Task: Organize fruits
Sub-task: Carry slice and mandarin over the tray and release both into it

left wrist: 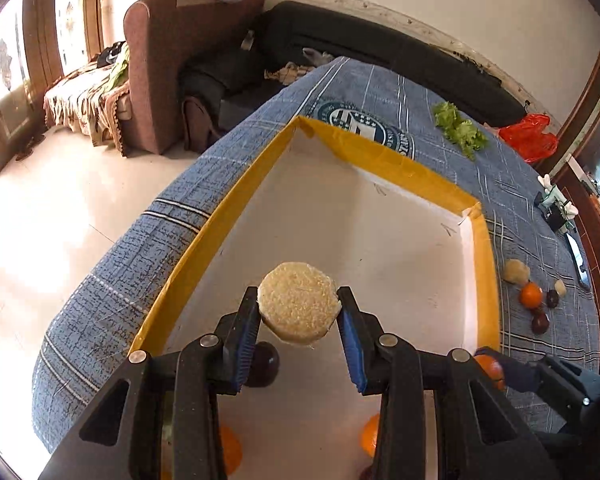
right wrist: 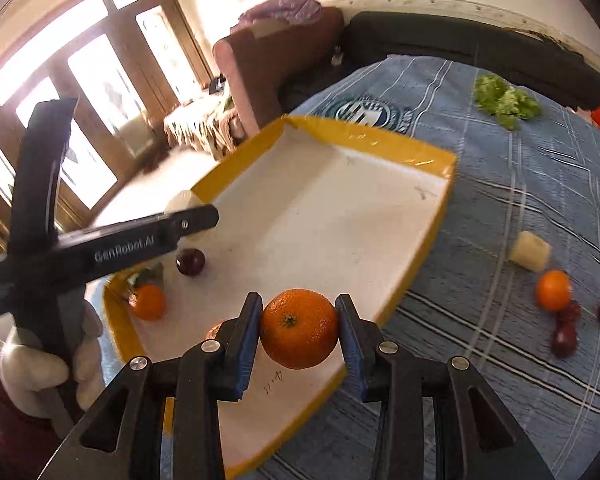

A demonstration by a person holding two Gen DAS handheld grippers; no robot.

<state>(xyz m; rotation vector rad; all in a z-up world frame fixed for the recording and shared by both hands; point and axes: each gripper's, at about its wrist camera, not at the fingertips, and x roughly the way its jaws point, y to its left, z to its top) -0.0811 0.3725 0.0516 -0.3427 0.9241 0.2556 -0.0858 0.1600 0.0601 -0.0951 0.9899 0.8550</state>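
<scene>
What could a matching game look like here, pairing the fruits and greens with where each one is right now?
Things:
1. pale round banana slice
2. round orange tangerine
3. dark purple plum
4. leafy green lettuce

Places:
A. lying on the blue cloth, outside the tray
B. clamped in the right gripper
C. resting on the floor of the yellow-rimmed white tray
D. clamped in the left gripper

Pairs: 1-D, 2-B, 3-C, 4-A

"GenRobot.AI" is printed on the left gripper.
</scene>
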